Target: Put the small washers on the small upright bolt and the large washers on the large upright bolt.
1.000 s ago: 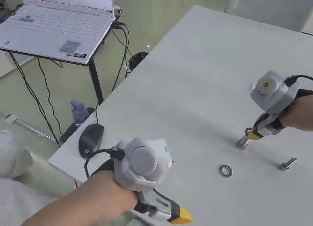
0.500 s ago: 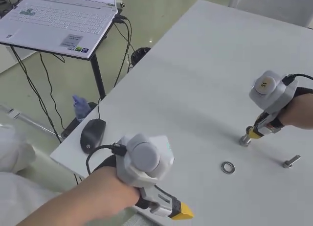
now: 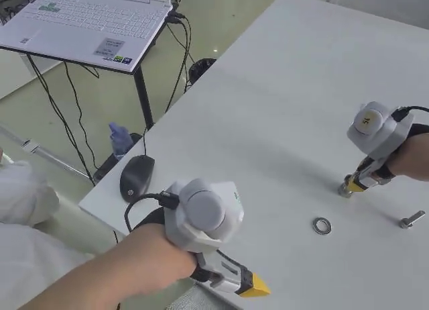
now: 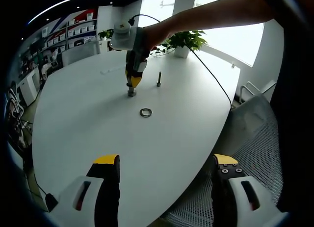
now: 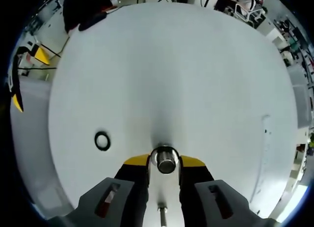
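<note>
Right gripper view, bottom centre: right gripper [image 5: 165,162] clasps the large bolt [image 5: 166,164]; keep it plumb. Meanwhile the left gripper [image 4: 164,172] hangs released; a washer [image 5: 102,140] lies centre-left.

Two grippers are at work: the left gripper [image 4: 162,163] and the right gripper [image 4: 132,84]. There is one white table [image 3: 281,88], and two bolts stand on it: one large bolt [image 5: 166,160] and one small bolt [image 4: 159,78]. One washer [image 3: 322,225] lies loose on the tabletop; whether another sits on the large bolt cannot be told. Beyond these there is one laptop [image 3: 87,21], one black mouse [image 3: 136,178], one blue bottle [image 3: 119,139] and one mesh chair [image 4: 245,133].
</note>
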The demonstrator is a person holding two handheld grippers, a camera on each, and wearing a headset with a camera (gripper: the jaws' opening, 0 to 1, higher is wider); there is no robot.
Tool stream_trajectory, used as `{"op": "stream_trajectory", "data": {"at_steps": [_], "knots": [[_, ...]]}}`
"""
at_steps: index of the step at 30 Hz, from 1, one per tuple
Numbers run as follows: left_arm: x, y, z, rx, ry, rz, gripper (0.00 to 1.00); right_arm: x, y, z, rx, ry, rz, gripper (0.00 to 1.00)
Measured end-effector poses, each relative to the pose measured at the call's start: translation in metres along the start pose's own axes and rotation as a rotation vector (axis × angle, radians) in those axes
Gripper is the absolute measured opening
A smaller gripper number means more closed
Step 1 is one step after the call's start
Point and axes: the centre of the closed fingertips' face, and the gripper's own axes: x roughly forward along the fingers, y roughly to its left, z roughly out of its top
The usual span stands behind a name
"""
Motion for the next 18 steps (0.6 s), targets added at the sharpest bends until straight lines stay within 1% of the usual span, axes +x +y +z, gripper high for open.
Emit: {"op": "stream_trajectory", "data": {"at_steps": [10, 14, 16, 18], "knots": [[-0.005, -0.003, -0.008, -0.007, 0.012, 0.007, 0.76, 0.017, -0.002, -0.003, 0.007, 0.008, -0.008, 0.23], [-0.007, -0.002, -0.011, -0.015, 0.015, 0.012, 0.76, 0.020, -0.002, -0.005, 0.005, 0.018, -0.008, 0.23], [-0.007, -0.002, -0.012, -0.015, 0.017, 0.012, 0.75, 0.020, -0.003, -0.003, 0.022, 0.009, -0.009, 0.23], [-0.006, -0.003, -0.013, -0.018, 0.017, 0.012, 0.75, 0.020, -0.002, -0.002, 0.024, 0.011, -0.007, 0.23]]}}
